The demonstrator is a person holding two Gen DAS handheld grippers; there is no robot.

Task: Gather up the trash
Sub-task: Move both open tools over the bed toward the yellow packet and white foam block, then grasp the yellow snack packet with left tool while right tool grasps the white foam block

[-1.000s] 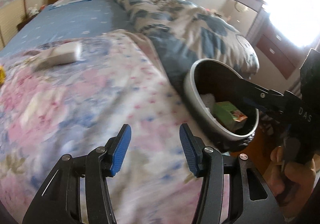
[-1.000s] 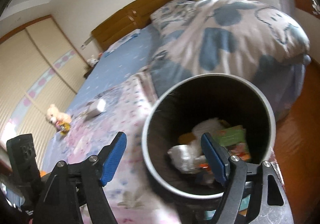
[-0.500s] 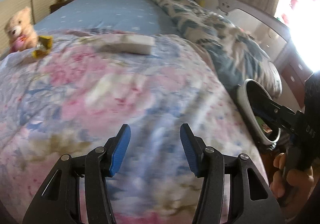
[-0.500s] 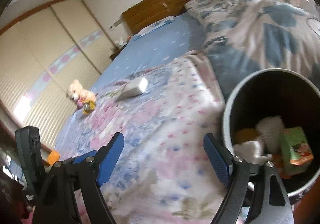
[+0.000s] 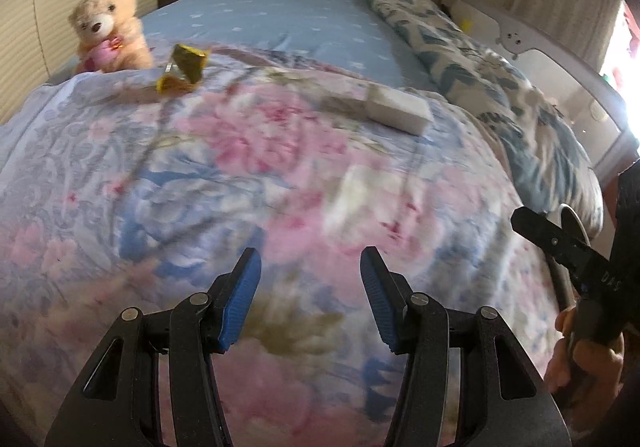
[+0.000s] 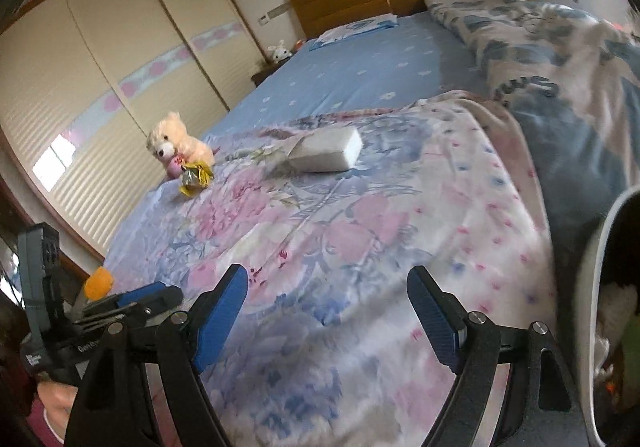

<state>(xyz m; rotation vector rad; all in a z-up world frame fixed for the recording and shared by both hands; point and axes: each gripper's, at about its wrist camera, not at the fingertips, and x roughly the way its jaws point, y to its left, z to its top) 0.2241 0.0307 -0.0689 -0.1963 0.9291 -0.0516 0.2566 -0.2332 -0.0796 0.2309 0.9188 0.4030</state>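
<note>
wide bed with floral quilt; at its right edge, rim of a trash bin. on the quilt: white packet, teddy bear, crumpled yellow wrapper just beside the bear. left gripper and right gripper spread apart, grasping nothing.

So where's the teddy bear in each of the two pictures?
Left wrist view: the teddy bear sits at the upper left, at the far edge of the flowery quilt.
Right wrist view: the teddy bear is left of the middle, on the quilt's left edge.
Shared landmark: the crumpled yellow wrapper lies right beside the bear in both views.
</note>
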